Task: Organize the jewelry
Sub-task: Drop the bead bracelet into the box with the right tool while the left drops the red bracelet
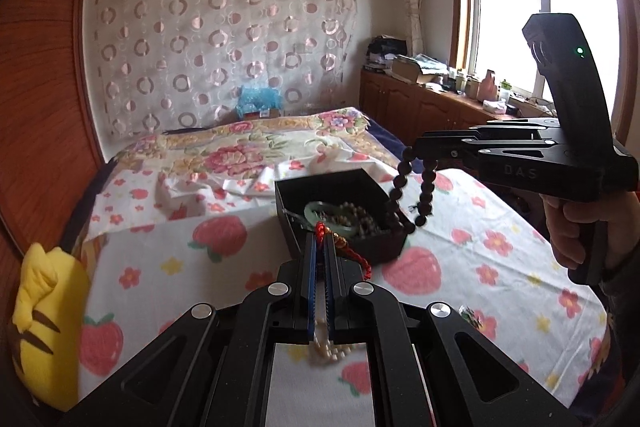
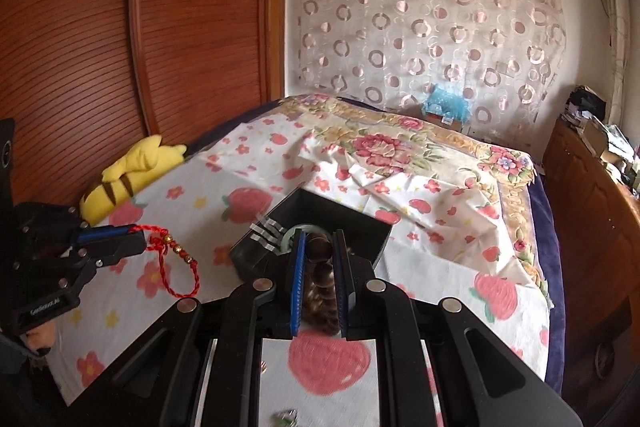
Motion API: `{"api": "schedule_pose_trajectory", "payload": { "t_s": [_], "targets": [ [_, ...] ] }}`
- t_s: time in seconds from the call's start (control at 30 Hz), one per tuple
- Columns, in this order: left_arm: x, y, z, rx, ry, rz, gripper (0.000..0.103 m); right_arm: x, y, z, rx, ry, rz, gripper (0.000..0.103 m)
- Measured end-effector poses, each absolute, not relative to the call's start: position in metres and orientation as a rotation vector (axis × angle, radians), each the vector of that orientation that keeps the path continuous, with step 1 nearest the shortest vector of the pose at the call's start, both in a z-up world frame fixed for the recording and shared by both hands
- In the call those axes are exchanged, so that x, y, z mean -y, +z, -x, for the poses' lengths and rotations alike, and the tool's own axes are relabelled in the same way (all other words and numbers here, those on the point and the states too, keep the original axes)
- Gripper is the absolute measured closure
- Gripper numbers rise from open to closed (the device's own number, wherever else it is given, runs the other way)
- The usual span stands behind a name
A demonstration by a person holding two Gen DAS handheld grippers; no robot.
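A black jewelry box [image 1: 320, 187] [image 2: 360, 223] stands open on the strawberry-print cloth, holding a green jade bangle [image 1: 316, 211] and beaded strands. My left gripper [image 1: 320, 239] [image 2: 140, 237] is shut on a red cord bracelet [image 1: 352, 251] [image 2: 176, 267] with gold beads, held just in front of the box. My right gripper [image 2: 320, 239] [image 1: 418, 147] is shut on a dark brown bead bracelet [image 1: 412, 187] [image 2: 320, 267], which hangs over the box's right edge. A pearl strand [image 1: 328, 347] lies on the cloth under my left gripper.
A yellow plush toy [image 1: 44, 323] [image 2: 128, 179] lies at the bed's left edge beside the wooden wardrobe [image 2: 120, 47]. A floral quilt [image 1: 248, 147] covers the far bed. A cluttered wooden cabinet [image 1: 440, 103] runs along the right wall under the window. A small shiny item [image 2: 286, 417] lies near me.
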State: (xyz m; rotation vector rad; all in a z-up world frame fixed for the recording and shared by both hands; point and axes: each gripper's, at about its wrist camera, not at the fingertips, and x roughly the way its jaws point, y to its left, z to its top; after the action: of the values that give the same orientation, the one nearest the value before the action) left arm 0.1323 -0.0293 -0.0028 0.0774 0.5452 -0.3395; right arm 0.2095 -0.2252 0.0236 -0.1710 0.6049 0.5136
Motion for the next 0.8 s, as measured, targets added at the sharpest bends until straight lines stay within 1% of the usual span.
{"api": "schedule_pose_trajectory", "payload": {
  "t_s": [0.3,0.8],
  "targets": [
    [0.039,-0.005,-0.169,-0.563,-0.317,-0.094,0.1,0.228,0.03,-0.242,-0.62,0.512,0.115,0.088],
    [0.057,-0.006,-0.205,-0.569,-0.301,-0.131,0.1,0.233,0.006,-0.267,-0.712,0.54,0.046,0.087]
  ]
}}
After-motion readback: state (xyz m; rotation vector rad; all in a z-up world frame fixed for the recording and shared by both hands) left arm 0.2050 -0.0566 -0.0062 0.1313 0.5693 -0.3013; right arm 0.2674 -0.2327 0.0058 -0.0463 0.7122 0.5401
